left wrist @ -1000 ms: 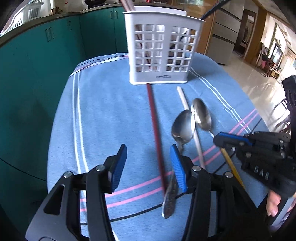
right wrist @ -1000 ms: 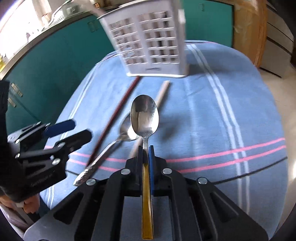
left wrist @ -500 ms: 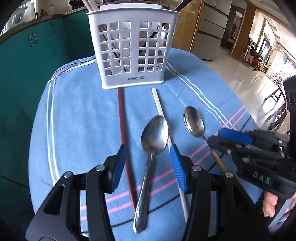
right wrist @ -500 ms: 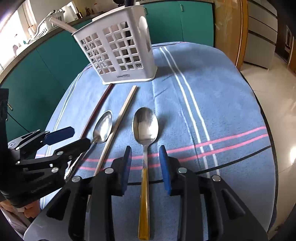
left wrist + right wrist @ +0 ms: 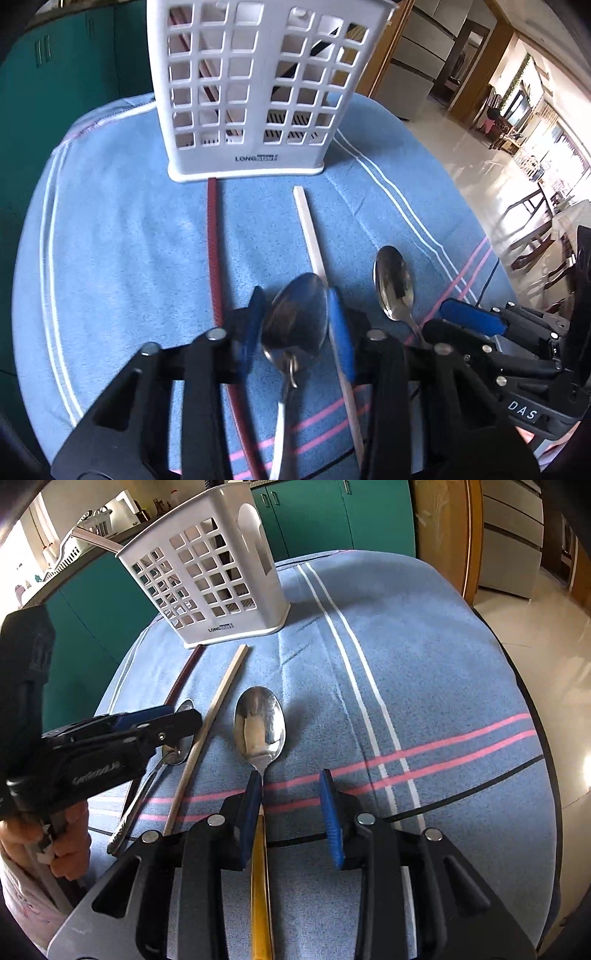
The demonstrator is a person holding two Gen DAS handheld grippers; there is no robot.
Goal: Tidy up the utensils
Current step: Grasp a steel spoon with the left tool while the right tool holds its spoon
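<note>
Since a second ago my left gripper has shifted from straddling the dark red chopstick to straddling the bowl of the all-steel spoon, and my right gripper has let go of the gold-handled spoon.

Left to right across the blue striped cloth: the red chopstick lies with its tip against the base of the white utensil basket, which stands at the far edge. My left jaws are closing around the steel spoon's bowl; I cannot tell whether the pads touch it. Just beside it lies the pale chopstick. The gold-handled spoon rests flat near the pink stripes; my right jaws stand spread, its neck against the left pad.
</note>
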